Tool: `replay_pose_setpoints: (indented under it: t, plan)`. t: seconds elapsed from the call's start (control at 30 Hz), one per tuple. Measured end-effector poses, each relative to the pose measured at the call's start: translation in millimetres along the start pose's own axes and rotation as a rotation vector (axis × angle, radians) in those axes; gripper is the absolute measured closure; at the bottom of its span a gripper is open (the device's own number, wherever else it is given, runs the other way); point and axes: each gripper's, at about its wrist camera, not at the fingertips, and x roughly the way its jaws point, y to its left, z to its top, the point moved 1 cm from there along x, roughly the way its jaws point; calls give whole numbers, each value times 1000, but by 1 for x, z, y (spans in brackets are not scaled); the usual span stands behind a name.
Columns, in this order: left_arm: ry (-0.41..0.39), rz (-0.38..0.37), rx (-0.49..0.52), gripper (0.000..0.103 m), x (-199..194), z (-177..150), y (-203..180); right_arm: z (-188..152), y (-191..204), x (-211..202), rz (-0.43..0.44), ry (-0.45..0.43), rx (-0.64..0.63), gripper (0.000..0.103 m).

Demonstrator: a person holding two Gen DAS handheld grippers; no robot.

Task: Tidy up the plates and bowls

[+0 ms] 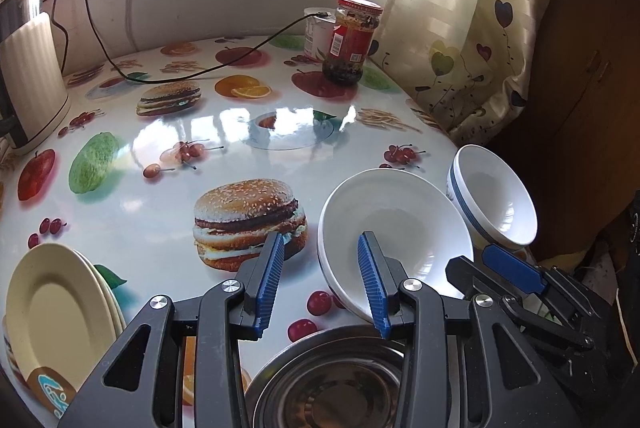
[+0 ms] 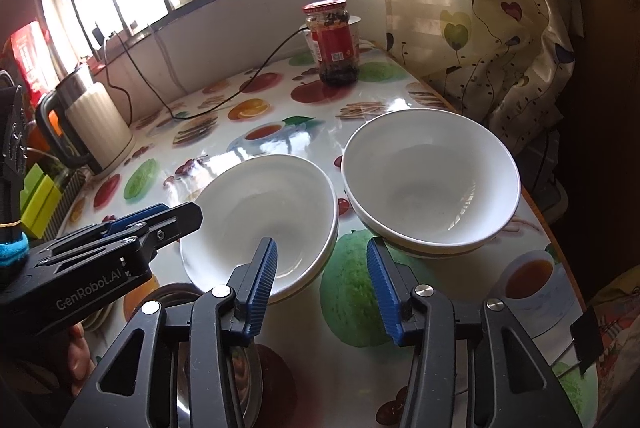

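Two white bowls stand side by side on the fruit-print table (image 2: 360, 100). The left white bowl (image 1: 400, 212) (image 2: 260, 212) shows a double rim, as if nested in another. My left gripper (image 1: 320, 242) (image 2: 188, 212) is open at its left rim, one finger over the inside and one outside, with bare table showing between pad and wall. The right bowl (image 2: 432, 180) (image 1: 496, 188) sits on a blue-banded one. My right gripper (image 2: 320, 246) (image 1: 470, 258) is open low between the bowls, its left finger over the left bowl's inside and its right finger by the right bowl's near rim.
A steel bowl (image 1: 328, 380) lies just under the grippers. Cream plates (image 1: 56, 312) are stacked at the near left. A red-lidded jar (image 2: 332, 40), a black cable (image 1: 180, 76) and a white kettle (image 2: 100, 124) stand farther back. A curtain (image 2: 500, 28) hangs beyond the right table edge.
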Motion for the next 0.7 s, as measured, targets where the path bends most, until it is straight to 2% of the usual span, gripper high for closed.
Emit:
replay_pose_setpoints:
  t: [0.13, 0.3, 0.53, 0.7]
  plan:
    - [9, 1, 8, 63, 5, 0, -2, 2, -1, 3, 1, 1, 4, 64]
    - [13, 9, 5, 64, 8, 0, -2, 4, -2, 6, 9, 2, 9, 67]
    - [18, 12, 8, 78, 11, 0, -3, 4, -4, 11, 13, 7, 21, 72]
    - [24, 14, 13, 83, 12, 0, -4, 3, -6, 11, 17, 5, 32, 79]
